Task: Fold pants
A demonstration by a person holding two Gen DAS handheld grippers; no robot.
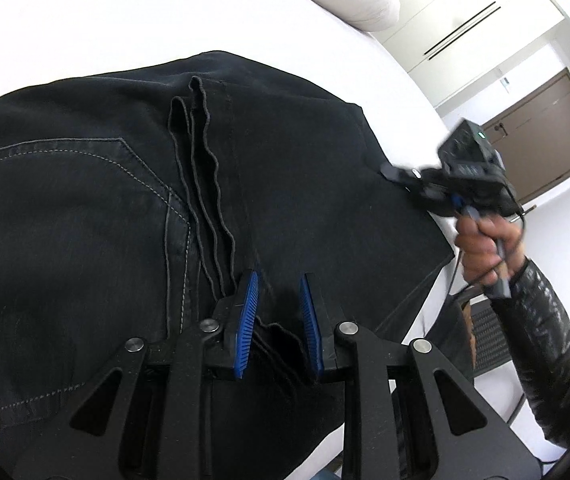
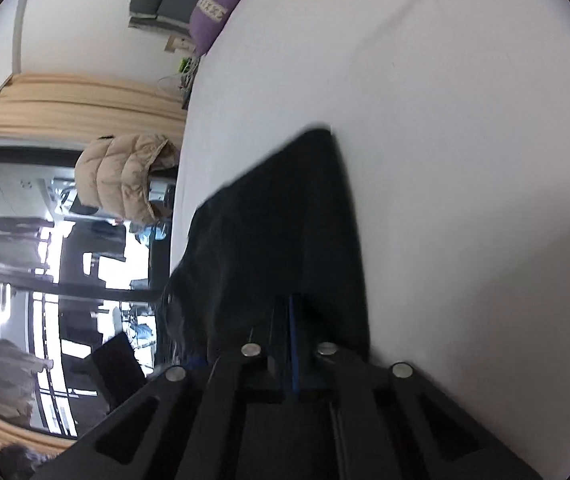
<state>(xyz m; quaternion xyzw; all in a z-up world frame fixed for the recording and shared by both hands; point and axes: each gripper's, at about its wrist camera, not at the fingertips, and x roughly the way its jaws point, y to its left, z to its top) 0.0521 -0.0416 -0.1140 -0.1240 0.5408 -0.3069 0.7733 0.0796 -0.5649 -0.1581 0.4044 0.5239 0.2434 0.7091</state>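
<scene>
Pants (image 1: 97, 208): black denim, folded over on the white bed (image 1: 85, 32). Left claw (image 1: 279, 320): released, hems between its pads at 6 o'clock. Right claw (image 2: 291, 344): clenched on the pants edge, 3 o'clock. Step: mid-fold. Next: probably align edges, flatten.

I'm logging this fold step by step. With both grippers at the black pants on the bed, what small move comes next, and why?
Probably close the left gripper on the hem layers. Its blue pads stand open astride the wavy stacked edges of the pants, while the right gripper appears already shut on fabric at the far side, so the left grip seems the missing half before lifting.
</scene>
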